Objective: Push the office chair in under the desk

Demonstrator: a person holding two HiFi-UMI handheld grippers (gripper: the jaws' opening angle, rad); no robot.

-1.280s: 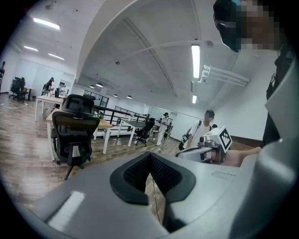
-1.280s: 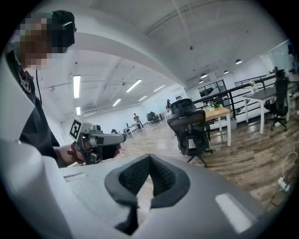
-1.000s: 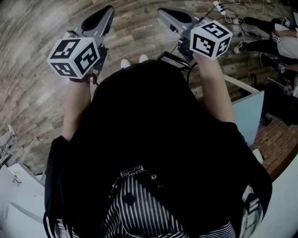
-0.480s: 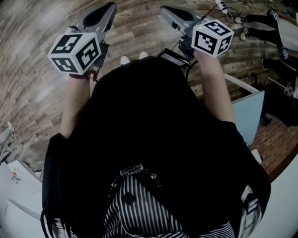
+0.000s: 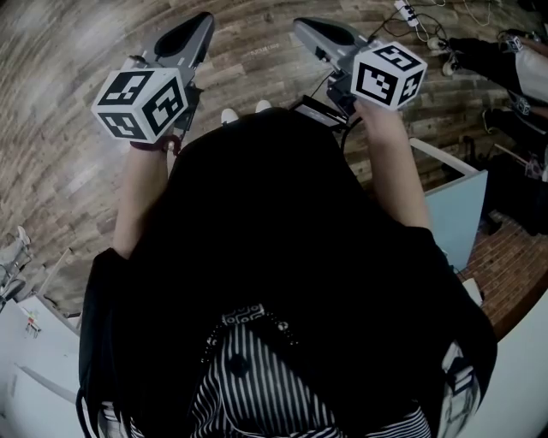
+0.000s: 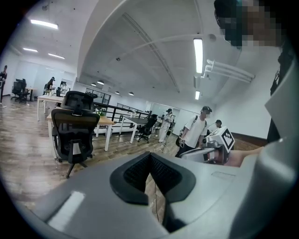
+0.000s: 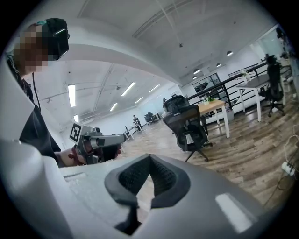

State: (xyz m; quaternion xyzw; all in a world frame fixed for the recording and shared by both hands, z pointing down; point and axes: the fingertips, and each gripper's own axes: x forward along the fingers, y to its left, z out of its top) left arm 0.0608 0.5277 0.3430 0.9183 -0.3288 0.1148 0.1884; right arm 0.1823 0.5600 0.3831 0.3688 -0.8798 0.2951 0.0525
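A black mesh office chair (image 6: 74,127) stands on the wood floor some way ahead, pulled out from a wood-topped desk (image 6: 105,122) behind it. The right gripper view shows the same chair (image 7: 188,124) and desk (image 7: 213,106). Both grippers are held up in the air, side by side, far short of the chair. My left gripper (image 6: 150,154) is shut with nothing in it. My right gripper (image 7: 149,158) is shut and empty too. In the head view the left gripper (image 5: 199,20) and right gripper (image 5: 301,26) point forward over the floor, above the person's dark hair.
Several people (image 6: 200,127) stand to the right in the left gripper view. More desks and chairs (image 6: 148,125) stretch behind. Cables and a power strip (image 5: 406,12) lie on the floor ahead right. A light blue cabinet (image 5: 459,210) stands at the person's right.
Both grippers stay almost where they were, still shut. The people at the head view's right edge have shifted a little.
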